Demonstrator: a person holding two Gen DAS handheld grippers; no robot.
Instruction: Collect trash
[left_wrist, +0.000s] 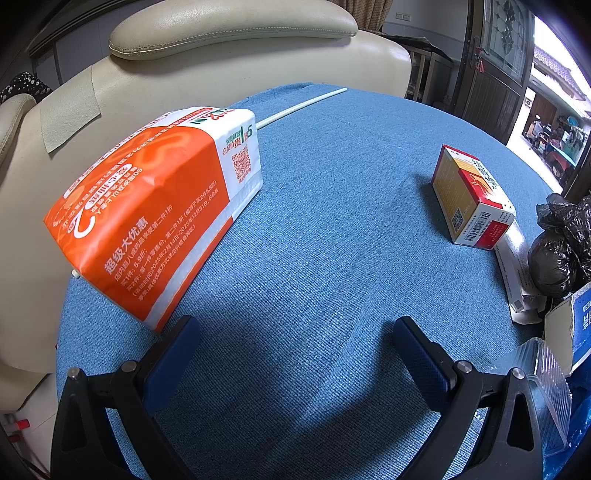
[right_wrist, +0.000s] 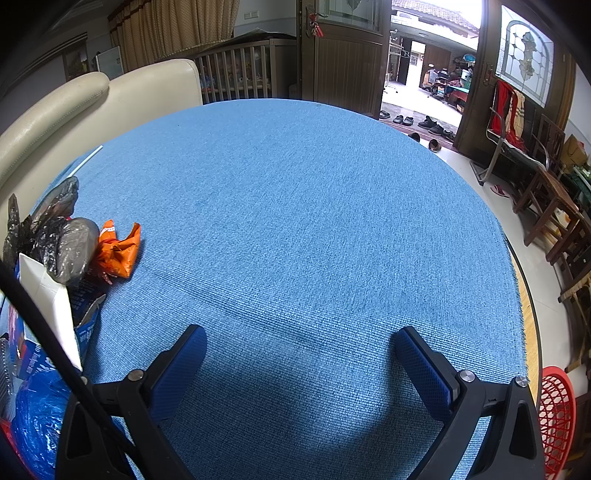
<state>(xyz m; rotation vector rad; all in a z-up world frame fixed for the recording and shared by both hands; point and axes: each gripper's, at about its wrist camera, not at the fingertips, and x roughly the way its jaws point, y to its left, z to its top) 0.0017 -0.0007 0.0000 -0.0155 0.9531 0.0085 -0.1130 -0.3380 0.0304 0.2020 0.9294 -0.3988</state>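
An orange and white paper bag (left_wrist: 155, 206) lies on the blue tablecloth (left_wrist: 314, 221) at the left. A red, gold and white carton (left_wrist: 471, 195) lies at the right, beside crumpled black plastic (left_wrist: 561, 243). My left gripper (left_wrist: 295, 332) hovers open over bare cloth, its left finger close to the bag's near corner. In the right wrist view my right gripper (right_wrist: 301, 339) is open above bare tablecloth (right_wrist: 295, 221). A trash pile sits at its left: black plastic (right_wrist: 55, 236), an orange wrapper (right_wrist: 118, 251), a white carton (right_wrist: 51, 302), a blue bag (right_wrist: 37, 413).
A white straw (left_wrist: 303, 105) lies at the table's far edge, against a cream leather sofa (left_wrist: 221, 48). A clear plastic tray (left_wrist: 543, 387) sits at the near right. A red basket (right_wrist: 557, 417) stands off the table's right edge. Wooden chairs (right_wrist: 554, 199) stand beyond the table.
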